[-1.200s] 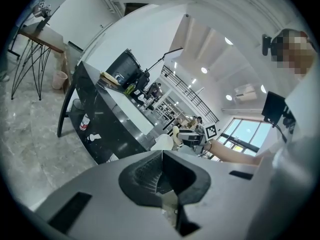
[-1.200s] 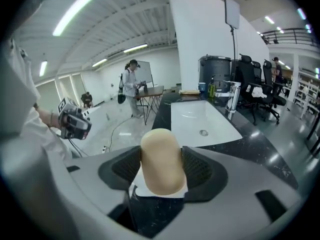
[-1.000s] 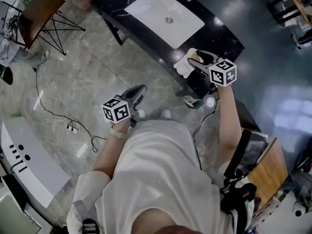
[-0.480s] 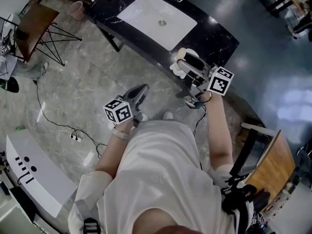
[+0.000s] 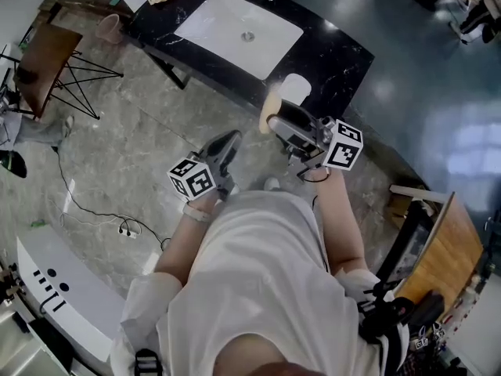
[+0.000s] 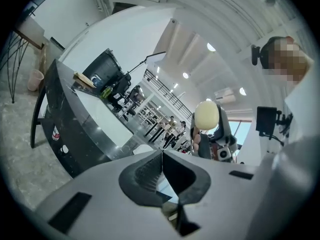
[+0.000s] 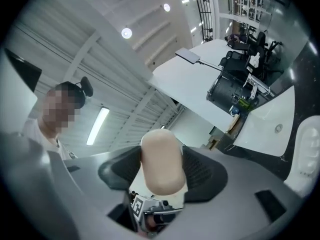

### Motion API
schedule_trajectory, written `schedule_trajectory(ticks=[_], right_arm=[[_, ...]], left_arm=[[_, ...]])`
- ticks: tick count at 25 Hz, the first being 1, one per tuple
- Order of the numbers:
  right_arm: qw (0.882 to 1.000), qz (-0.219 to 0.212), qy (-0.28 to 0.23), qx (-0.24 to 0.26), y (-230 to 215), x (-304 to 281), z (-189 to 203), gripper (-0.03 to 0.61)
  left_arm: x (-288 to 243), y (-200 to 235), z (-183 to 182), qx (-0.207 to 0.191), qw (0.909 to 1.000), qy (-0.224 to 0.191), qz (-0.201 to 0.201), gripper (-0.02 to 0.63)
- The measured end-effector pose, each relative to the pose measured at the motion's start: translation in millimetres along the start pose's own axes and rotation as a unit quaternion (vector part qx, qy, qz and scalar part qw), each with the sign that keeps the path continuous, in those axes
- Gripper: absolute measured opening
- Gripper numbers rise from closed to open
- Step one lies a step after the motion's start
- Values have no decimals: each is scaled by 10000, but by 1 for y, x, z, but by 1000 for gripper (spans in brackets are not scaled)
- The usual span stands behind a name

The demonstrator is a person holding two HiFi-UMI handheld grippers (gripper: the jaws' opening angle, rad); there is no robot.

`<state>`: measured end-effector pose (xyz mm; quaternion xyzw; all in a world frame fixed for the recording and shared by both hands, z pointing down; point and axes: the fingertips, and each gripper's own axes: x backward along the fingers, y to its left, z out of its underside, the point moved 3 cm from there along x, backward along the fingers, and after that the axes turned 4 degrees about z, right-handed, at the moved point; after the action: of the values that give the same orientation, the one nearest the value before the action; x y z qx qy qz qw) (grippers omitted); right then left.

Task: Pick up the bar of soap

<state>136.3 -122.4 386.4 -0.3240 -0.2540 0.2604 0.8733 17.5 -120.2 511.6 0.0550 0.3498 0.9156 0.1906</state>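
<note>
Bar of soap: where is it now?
In the head view the bar of soap is clamped in the right gripper, held in the air at the front edge of the black counter, near the white soap dish.

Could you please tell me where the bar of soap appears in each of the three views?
Head view: bar of soap, centre, at the right gripper tip.
Left gripper view: soap right of centre, above the jaws.
Right gripper view: soap centre, between its jaws.
Shared landmark: white sink.
</note>
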Motion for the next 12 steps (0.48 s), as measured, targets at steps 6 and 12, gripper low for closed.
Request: schedule_trajectory(ticks=[6, 12], right_arm=[[9999, -49, -82, -111, 16, 6, 19, 275], [9987, -79, -347, -372, 26, 14, 28, 275]], left_arm=[[3, -26, -26, -241, 9977, -518, 371, 9], [6, -62, -47, -444, 9958, -543, 581, 9]])
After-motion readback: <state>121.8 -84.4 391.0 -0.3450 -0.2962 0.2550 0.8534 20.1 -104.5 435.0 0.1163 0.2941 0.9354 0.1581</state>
